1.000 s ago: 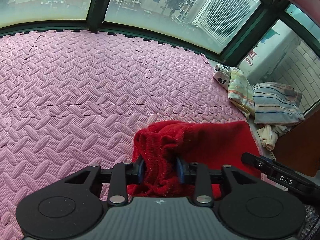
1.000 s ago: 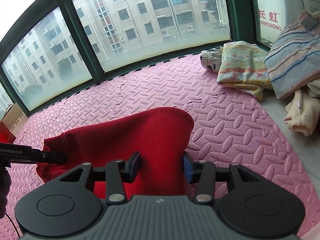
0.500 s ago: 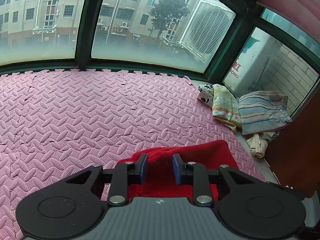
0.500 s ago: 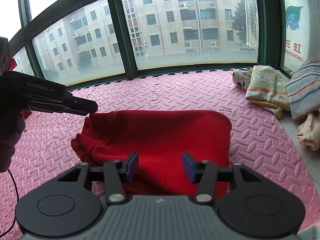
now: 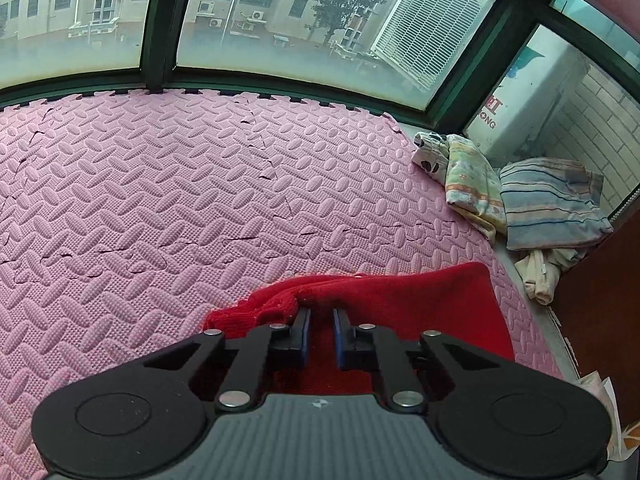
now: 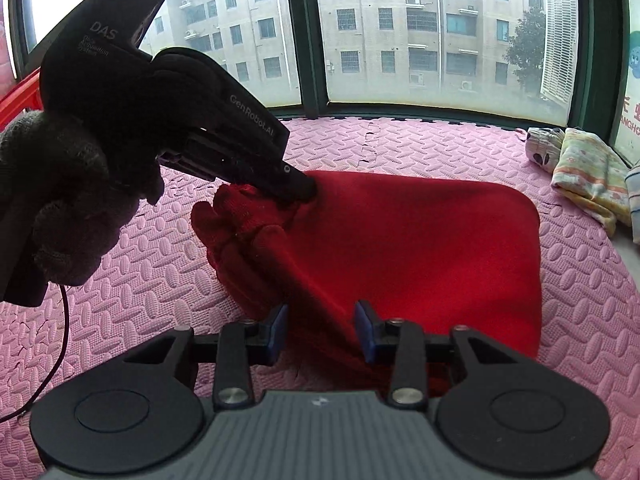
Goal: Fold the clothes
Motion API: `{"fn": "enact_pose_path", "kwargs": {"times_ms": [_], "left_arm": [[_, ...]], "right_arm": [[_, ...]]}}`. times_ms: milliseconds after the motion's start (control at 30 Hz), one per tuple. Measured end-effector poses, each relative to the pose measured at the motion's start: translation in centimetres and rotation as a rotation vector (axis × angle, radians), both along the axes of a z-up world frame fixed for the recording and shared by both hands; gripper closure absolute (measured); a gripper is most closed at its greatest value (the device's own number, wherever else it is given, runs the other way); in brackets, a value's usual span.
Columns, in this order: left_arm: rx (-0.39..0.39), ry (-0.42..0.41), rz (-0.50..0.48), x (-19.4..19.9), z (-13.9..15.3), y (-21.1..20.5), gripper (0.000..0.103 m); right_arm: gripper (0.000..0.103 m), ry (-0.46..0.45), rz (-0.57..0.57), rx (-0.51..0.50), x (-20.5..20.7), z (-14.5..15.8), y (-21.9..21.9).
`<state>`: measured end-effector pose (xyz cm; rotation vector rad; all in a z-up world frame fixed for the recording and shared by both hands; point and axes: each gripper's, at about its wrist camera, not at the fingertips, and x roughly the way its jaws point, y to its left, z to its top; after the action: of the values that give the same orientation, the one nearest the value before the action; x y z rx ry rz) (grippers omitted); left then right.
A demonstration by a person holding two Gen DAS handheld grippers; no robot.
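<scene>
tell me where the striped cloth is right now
The striped cloth lies at the far right edge of the pink mat in the left wrist view, beside the floral cloth and under the white brick wall.

Pink interlocking foam mats [image 5: 168, 184] cover the floor beneath dark green-framed windows [image 6: 308, 36]; grey daylight, apartment blocks [image 6: 400, 20] outside.

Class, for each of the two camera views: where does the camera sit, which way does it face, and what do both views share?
Left wrist: sits on the left gripper, facing the window across the pink mat; fingers closing on the red garment.
Right wrist: sits on the open right gripper, facing the window; the gloved hand holds the left gripper.
Shared: red garment, mat, folded clothes pile.
</scene>
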<state>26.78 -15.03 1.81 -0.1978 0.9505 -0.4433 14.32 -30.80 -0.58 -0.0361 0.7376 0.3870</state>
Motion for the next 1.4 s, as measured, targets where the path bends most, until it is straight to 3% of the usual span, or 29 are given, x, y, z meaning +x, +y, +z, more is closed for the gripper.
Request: {"fn": "enact_pose_path", "kwargs": {"times_ms": [267,467,600,900,1000,1233,1267,1333,1400], "left_arm": [[0.005,-0.008,-0.013,-0.1,0.2,0.0,0.089],[0.011,-0.01,-0.015,-0.1,0.1,-0.1,0.089],[0.019,-0.013,-0.02,0.0,0.0,-0.3,0.089],[0.008,-0.012,-0.019,-0.6,0.5,0.0,0.084],[0.01,-0.019,-0.02,-1.1,0.8,0.0,0.081],[0.019,-0.022,-0.018,-2.2,1.1,0.4,0.076],[0.021,-0.024,-0.016,-2.4,1.2,0.5,0.074],[0.026,-0.035,-0.011,-2.9,1.6,0.9,0.061],[0.034,-0.045,-0.005,-3.3,1.7,1.3,0.06]], "right_arm": [[0.066,-0.048,-0.117,0.049,3.6,3.3,-4.2],[0.066,0.005,-0.252,0.033,8.9,2.0,-7.4],[0.065,0.057,-0.268,0.011,10.5,0.1,-7.5],[0.063,0.016,-0.235,0.007,7.9,2.2,-6.2],[0.055,0.006,-0.19,0.019,6.0,2.8,-4.8],[0.052,0.0,-0.08,-0.041,3.0,1.3,-0.5],[0.052,-0.001,-0.074,-0.059,2.7,1.0,0.1],[0.052,-0.004,-0.071,-0.057,2.5,0.9,0.6],[0.05,-0.008,-0.072,-0.041,2.3,1.1,1.1]]}}
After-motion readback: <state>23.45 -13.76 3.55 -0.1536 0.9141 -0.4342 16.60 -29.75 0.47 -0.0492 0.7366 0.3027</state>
